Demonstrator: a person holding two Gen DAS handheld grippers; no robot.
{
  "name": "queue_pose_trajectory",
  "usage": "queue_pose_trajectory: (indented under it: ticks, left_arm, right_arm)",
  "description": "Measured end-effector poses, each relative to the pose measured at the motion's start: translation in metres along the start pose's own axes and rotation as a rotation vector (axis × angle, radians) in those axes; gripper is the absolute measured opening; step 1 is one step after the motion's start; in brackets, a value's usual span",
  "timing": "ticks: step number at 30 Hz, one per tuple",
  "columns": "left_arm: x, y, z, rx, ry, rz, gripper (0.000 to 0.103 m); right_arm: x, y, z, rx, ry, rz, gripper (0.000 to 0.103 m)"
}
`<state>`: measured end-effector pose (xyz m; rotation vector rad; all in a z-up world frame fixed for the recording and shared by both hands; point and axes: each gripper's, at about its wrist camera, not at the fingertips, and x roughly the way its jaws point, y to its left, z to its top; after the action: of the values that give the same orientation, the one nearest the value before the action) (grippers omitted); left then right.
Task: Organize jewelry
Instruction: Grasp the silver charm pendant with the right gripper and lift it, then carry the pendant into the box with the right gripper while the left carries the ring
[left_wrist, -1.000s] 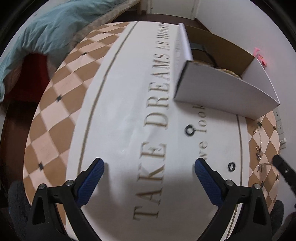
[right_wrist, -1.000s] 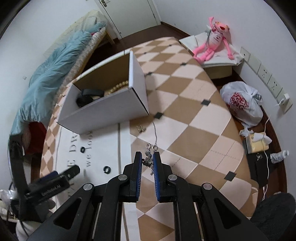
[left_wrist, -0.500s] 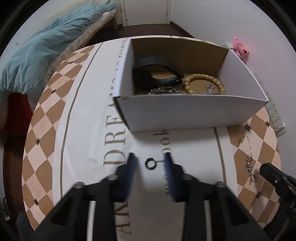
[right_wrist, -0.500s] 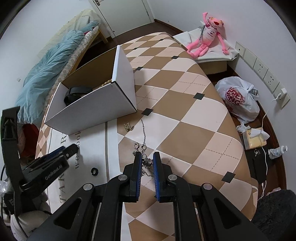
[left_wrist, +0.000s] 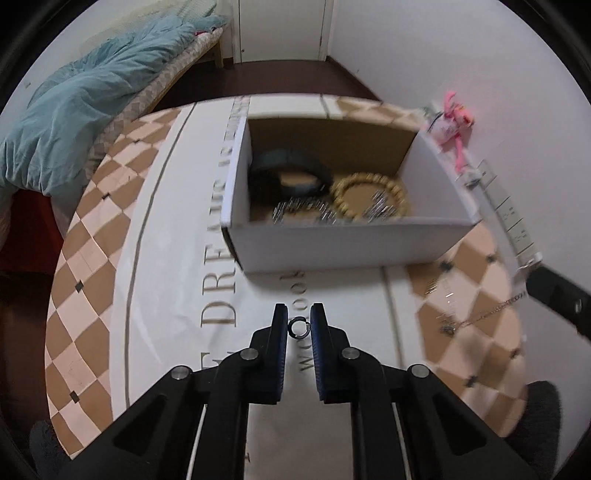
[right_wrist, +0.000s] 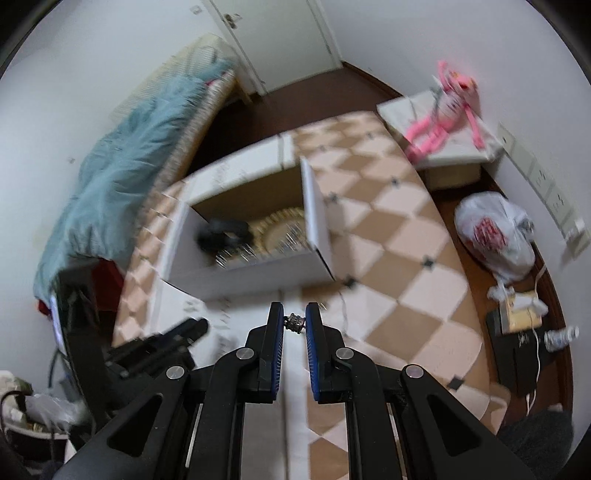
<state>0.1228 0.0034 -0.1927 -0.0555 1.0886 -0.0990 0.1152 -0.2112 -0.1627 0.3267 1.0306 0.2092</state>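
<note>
A bracelet and chains are already held in the box, while a ring is pinched by the just-closed left tongs and a necklace by the right tongs, both still to be boxed.

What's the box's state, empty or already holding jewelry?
Holding jewelry: the open box contains a dark band, a bead bracelet and silvery chain.
</note>
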Motion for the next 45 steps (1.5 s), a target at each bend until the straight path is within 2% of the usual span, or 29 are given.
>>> queue_pose_trajectory:
  ticks: [7,13,18,22,28,34,40,43,45]
  left_arm:
    - [-0.047,0.002,0.039,-0.024,-0.065,-0.089,0.010]
    - [-0.064,0.011,0.079,-0.041,-0.096,-0.120,0.010]
    - [-0.045,0.023,0.102,-0.066,-0.051,-0.139,0.010]
    - [-0.010,0.032,0.111,-0.080,0.030,-0.132,0.010]
    - [0.020,0.034,0.117,-0.064,0.098,-0.097,0.010]
    - [0.036,0.036,0.129,-0.067,0.139,-0.064,0.010]
    - [0.038,0.039,0.136,-0.092,0.153,-0.040,0.012]
    - [0.035,0.038,0.138,-0.094,0.142,-0.039,0.020]
    - [0.032,0.038,0.141,-0.093,0.127,-0.034,0.032]
  right_arm:
    - [-0.048,0.034,0.059,-0.075,-0.083,0.077,0.013]
    - [-0.059,0.063,0.102,-0.151,-0.121,0.095,0.012]
    - [-0.034,0.076,0.128,-0.190,-0.098,0.060,0.013]
    - [0.009,0.075,0.140,-0.202,-0.028,0.010,0.012]
    - [0.071,0.059,0.146,-0.204,0.074,-0.065,0.013]
    - [0.106,0.046,0.151,-0.217,0.123,-0.129,0.013]
    - [0.127,0.033,0.154,-0.197,0.205,-0.137,0.013]
    - [0.128,0.030,0.152,-0.190,0.214,-0.144,0.014]
    - [0.126,0.028,0.151,-0.182,0.216,-0.132,0.015]
